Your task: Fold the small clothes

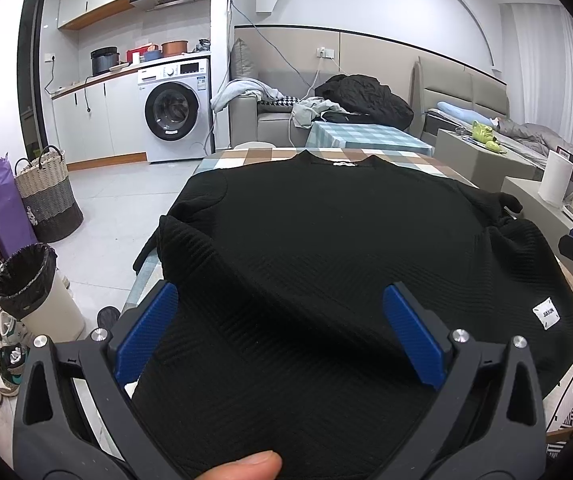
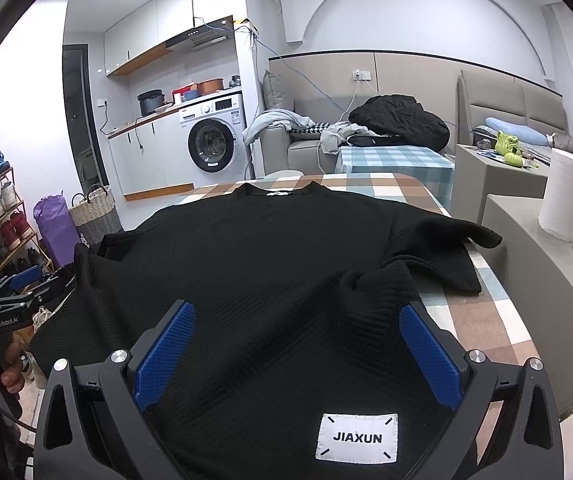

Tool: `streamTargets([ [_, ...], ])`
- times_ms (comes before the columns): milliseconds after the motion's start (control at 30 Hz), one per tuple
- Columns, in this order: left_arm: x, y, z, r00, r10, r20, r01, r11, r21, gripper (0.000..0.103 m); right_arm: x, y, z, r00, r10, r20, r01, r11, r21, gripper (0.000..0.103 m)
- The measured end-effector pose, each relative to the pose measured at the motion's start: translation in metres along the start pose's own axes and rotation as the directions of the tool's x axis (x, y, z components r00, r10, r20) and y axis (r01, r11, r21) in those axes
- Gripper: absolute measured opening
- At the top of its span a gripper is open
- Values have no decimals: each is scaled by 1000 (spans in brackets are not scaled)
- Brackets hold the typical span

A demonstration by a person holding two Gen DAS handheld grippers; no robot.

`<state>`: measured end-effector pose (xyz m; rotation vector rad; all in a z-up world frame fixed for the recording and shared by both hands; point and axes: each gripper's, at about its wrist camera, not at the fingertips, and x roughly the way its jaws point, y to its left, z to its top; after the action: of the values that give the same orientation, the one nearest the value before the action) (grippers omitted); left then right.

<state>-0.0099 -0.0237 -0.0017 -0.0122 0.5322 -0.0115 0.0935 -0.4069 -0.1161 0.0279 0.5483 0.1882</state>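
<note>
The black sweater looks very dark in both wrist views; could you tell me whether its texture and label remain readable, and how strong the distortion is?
Left wrist view: the black sweater keeps a faint ribbed weave, its white label is too small to read, and walls bow strongly at the rim. Right wrist view: the label reads JIAXUN sharply, ceiling lights glare top left, and the corners vignette black.

Black sweater [image 2: 270, 264], checked tablecloth [image 2: 370, 184]

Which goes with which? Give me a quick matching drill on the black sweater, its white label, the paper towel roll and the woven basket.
1 black sweater
2 white label
3 paper towel roll
4 woven basket

a on the floor by the purple bag
b spread on the checked table
c standing on the grey ledge
d sewn near the sweater's hem

Pairs: 1-b, 2-d, 3-c, 4-a
</note>
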Motion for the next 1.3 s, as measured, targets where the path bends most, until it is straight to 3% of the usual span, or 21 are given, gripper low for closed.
streamTargets([
  [1300, 5, -1, 0, 1000, -3, -3, 3, 1000, 0, 102, 4, 2, 0, 999, -25, -26, 25, 1000, -6, 103],
])
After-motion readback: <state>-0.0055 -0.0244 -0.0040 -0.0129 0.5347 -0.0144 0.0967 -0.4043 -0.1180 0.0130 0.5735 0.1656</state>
